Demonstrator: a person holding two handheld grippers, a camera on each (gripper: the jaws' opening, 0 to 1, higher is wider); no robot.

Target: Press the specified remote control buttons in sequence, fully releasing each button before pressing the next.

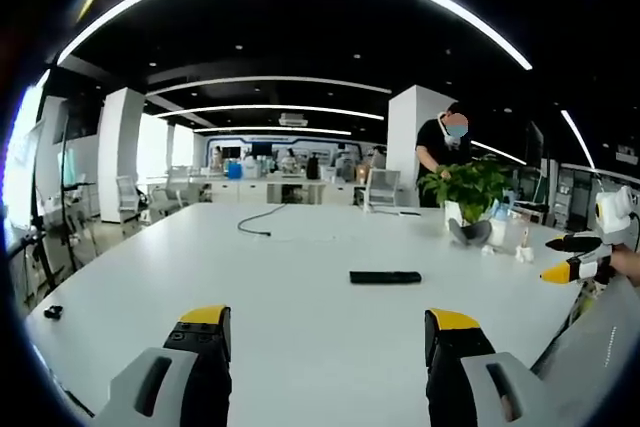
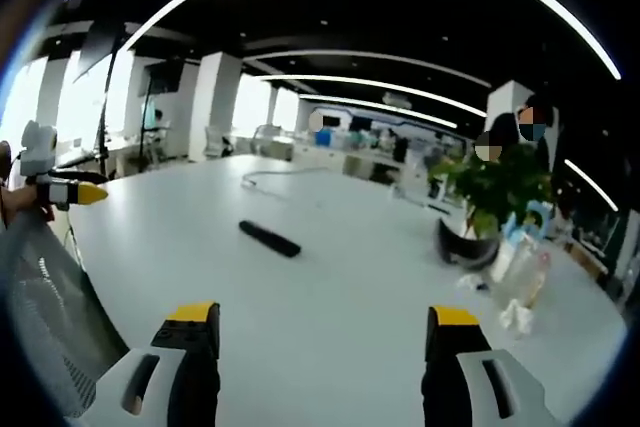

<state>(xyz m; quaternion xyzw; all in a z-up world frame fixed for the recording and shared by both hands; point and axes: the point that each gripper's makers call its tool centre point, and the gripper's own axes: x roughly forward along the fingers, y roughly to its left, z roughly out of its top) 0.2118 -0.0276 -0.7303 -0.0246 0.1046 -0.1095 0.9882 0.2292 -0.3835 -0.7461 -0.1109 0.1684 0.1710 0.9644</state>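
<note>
no writing readable. one black remote control [image 1: 385, 277] lies flat on the white table [image 1: 300, 267], at 12 o'clock from the left gripper [image 1: 330, 332], jaws apart; right gripper [image 2: 325, 332] likewise spread, remote at 11 o'clock.

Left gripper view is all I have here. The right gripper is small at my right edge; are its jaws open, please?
Observer: Yes. In the right gripper view the right gripper has its jaws wide apart, with nothing between them.
Operator: Is the remote control in front of it?
Observer: The remote control lies on the white table ahead of the jaws, toward the left one, and nothing touches it.
</note>
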